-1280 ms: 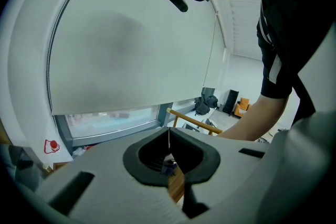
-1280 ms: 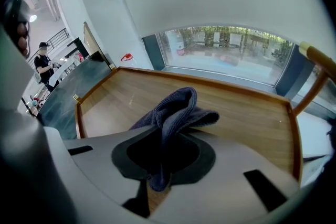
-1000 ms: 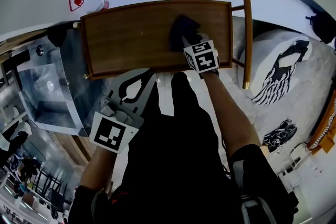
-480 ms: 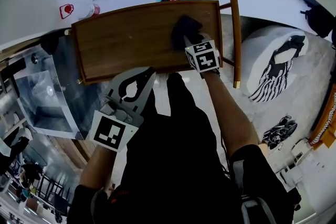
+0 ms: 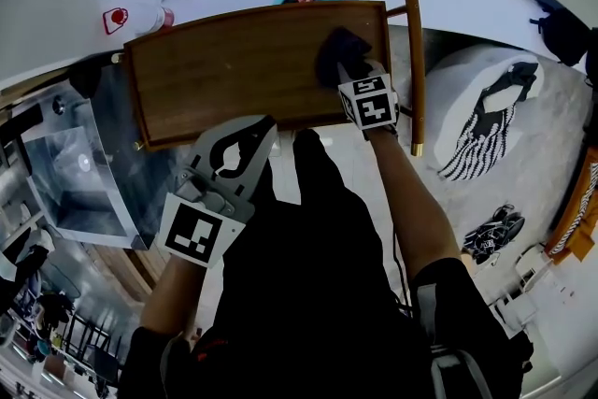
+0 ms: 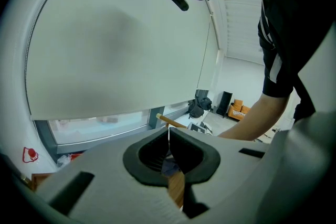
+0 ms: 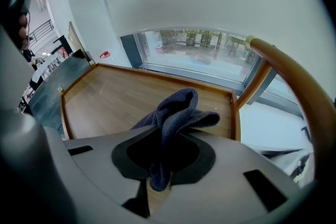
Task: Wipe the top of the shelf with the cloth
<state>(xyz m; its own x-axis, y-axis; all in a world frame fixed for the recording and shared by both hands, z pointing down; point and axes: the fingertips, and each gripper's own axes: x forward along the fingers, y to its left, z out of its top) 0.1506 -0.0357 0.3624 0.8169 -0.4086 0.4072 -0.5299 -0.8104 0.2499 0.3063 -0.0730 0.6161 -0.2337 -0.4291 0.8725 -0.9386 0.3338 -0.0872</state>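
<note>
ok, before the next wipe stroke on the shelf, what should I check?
1. Grip on the cloth: ok, the right gripper has its fingers shut on it, with a bunch sticking out in front.
2. Cloth over the shelf top: ok, near its right end.
3. Cloth pressed onto the wood: cannot tell.
4. Path leftward: ok, bare wood with nothing on it.
5. Room rightward: not ok, the raised rim is close beside the cloth.
6. Position of the left gripper: ok, shut, empty, away from the cloth.
</note>
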